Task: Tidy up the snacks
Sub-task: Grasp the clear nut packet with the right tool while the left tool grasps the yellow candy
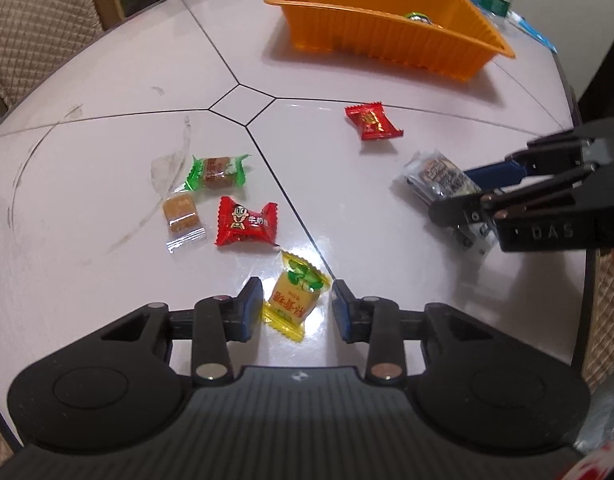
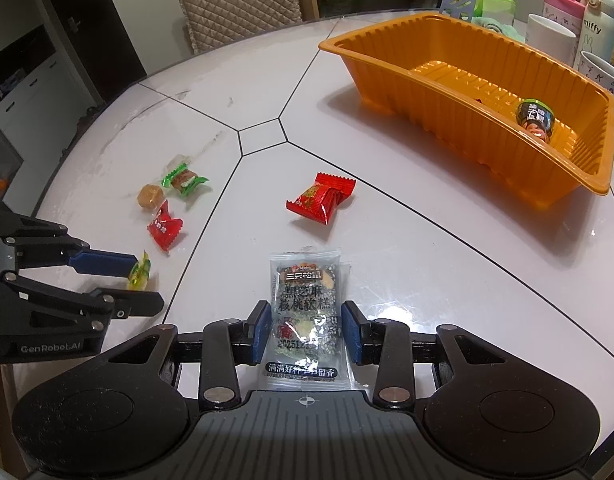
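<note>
Yellow candy (image 1: 295, 295) lies nearest the left camera, flat on the white counter (image 1: 107, 272), right between the two blue pads of the left hand-held gripper (image 1: 297, 306). Those pads stand a little apart from the wrapper on each side, so they are not squeezing it. Going from left to right in that view, a clear empty wrapper (image 1: 169, 168) sits far left, with a brown toffee (image 1: 181, 214) just below it and a green-wrapped candy (image 1: 218, 171) beside it. A red candy with a cartoon face (image 1: 246, 222) lies next, near the toffee. Further right and well apart lies another red candy (image 1: 373, 121). At the far right is the right hand-held gripper (image 2: 305, 330) — its pads sit on both sides of a clear sesame cake packet (image 2: 305, 308) that lies flat on the counter; I cannot tell if they touch the wrapper. At the back stands an orange tray (image 2: 387, 76) — inside it, at the right end, rests one small dark round snack (image 2: 536, 118). Cups and bottles stand behind the tray.
</note>
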